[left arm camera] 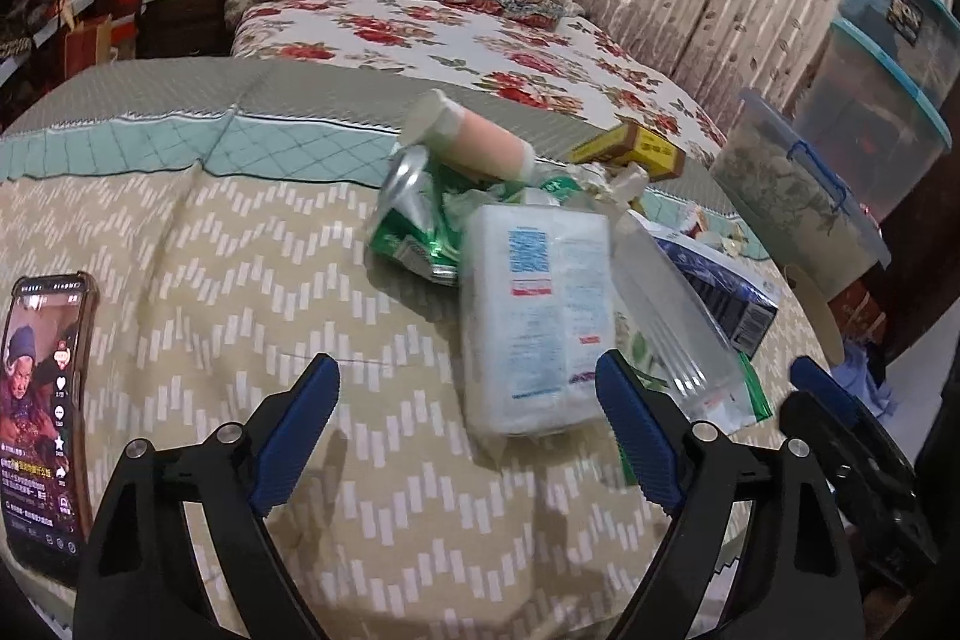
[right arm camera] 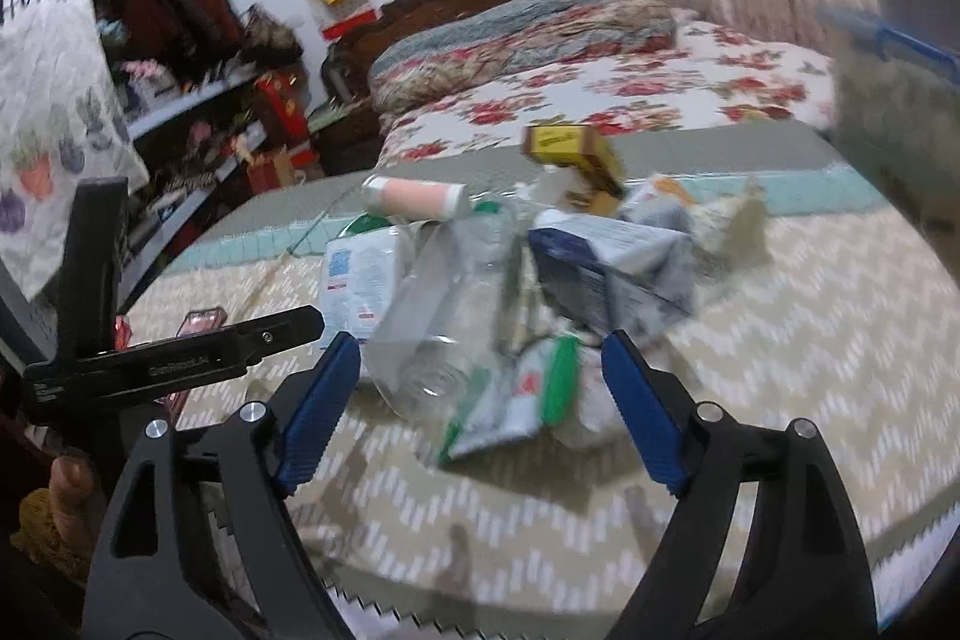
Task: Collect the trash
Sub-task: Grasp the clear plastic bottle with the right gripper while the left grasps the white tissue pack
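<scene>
The trash is lying in one loose heap on the zigzag-patterned bedcover (left arm camera: 180, 232), and both tools are facing it from the near side. The left gripper (left arm camera: 465, 430) is standing wide open with nothing between its blue pads; the white packet (left arm camera: 534, 316) is lying just ahead of its fingertips, apparently untouched. The right gripper (right arm camera: 480, 406) is likewise gaping wide and holding nothing, with the clear plastic bottle (right arm camera: 444, 304) and a green-and-white wrapper (right arm camera: 516, 394) sitting just beyond its fingertips. Several hazards are presenting themselves. The pink tube (left arm camera: 474, 136) is resting atop the crushed green can (left arm camera: 414, 220) and leaning against the pile, so any tug on the lower items is likely to be sending it rolling across the cover. The clear bottle is smooth and light, so it is risking squirting out of a closing grip. The yellow box (left arm camera: 630, 148) and the blue carton (left arm camera: 720, 286) are lying near the bed's far edge, where a push could be tipping them off. A phone (left arm camera: 42, 412) is lying close beside the left tool, risking being knocked or gathered by mistake. The two grippers are working close together, risking a clash.
</scene>
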{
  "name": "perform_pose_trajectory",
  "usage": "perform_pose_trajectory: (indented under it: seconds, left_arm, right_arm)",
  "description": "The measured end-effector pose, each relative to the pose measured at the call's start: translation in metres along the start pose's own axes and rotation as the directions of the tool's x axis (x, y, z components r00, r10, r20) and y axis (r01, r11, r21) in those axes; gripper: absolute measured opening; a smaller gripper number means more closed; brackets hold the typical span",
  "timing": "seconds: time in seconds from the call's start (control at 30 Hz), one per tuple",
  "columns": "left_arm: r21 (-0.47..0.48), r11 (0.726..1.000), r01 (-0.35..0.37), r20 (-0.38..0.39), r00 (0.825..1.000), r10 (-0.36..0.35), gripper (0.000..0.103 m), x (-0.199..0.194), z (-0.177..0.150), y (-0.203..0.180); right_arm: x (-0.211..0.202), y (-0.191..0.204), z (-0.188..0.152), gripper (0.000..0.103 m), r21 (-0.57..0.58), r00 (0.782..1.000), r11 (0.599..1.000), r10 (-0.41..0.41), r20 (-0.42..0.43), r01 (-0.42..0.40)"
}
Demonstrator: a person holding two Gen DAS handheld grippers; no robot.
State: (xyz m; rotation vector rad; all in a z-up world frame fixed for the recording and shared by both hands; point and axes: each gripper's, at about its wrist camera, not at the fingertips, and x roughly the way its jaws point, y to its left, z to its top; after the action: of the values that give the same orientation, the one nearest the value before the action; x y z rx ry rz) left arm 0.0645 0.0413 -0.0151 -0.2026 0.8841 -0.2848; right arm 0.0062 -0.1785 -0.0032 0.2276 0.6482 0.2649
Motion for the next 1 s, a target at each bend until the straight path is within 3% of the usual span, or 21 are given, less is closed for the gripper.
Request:
perform_pose_trajectory:
  seconds: [0.2, 0.27, 0.3, 0.53, 0.6, 0.63, 0.67, 0.77, 1.0]
  left_arm:
    - [-0.008, 0.999, 0.039, 0.012, 0.999, -0.039, 0.084, -0.003, 0.005, 0.012]
    - [-0.005, 0.998, 0.064, 0.005, 0.998, -0.064, 0.085, 0.001, 0.006, 0.012]
    - [-0.003, 0.996, 0.086, -0.002, 0.996, -0.086, 0.086, 0.004, 0.007, 0.012]
    - [-0.002, 0.983, 0.184, -0.066, 0.981, -0.184, 0.088, 0.039, 0.013, 0.002]
    - [-0.026, 0.976, 0.216, -0.094, 0.972, -0.217, 0.070, 0.050, 0.012, 0.003]
    - [-0.041, 0.966, 0.255, -0.114, 0.959, -0.258, 0.050, 0.054, 0.011, 0.004]
    - [-0.061, 0.958, 0.280, -0.109, 0.952, -0.285, 0.047, 0.053, 0.011, 0.006]
    - [0.004, 0.975, 0.222, -0.065, 0.973, -0.221, 0.042, 0.037, 0.007, 0.000]
    - [0.018, 0.981, 0.192, -0.017, 0.981, -0.191, 0.042, -0.015, -0.022, 0.010]
  right_arm:
    - [0.044, 0.019, 0.009, 0.087, -0.084, 0.997, 0.996, -0.033, -0.070, 0.027]
    - [0.057, 0.020, 0.008, 0.082, -0.109, 0.993, 0.993, -0.059, -0.106, 0.048]
    - [0.060, 0.019, 0.007, 0.066, -0.104, 0.991, 0.994, -0.040, -0.125, 0.027]
    - [0.051, 0.007, 0.001, 0.067, -0.047, 0.992, 0.999, 0.002, -0.126, -0.008]
    - [0.048, 0.006, -0.001, 0.066, -0.034, 0.992, 0.999, 0.015, -0.125, -0.020]
    - [0.047, 0.006, -0.001, 0.066, -0.028, 0.992, 0.999, 0.024, -0.123, -0.028]
    - [0.044, 0.007, -0.001, 0.066, -0.027, 0.993, 0.999, 0.032, -0.117, -0.035]
    - [0.030, 0.013, -0.007, 0.066, -0.068, 0.994, 0.997, 0.038, -0.098, -0.045]
    - [0.009, 0.034, -0.043, 0.068, -0.219, 0.989, 0.974, 0.019, -0.146, -0.051]
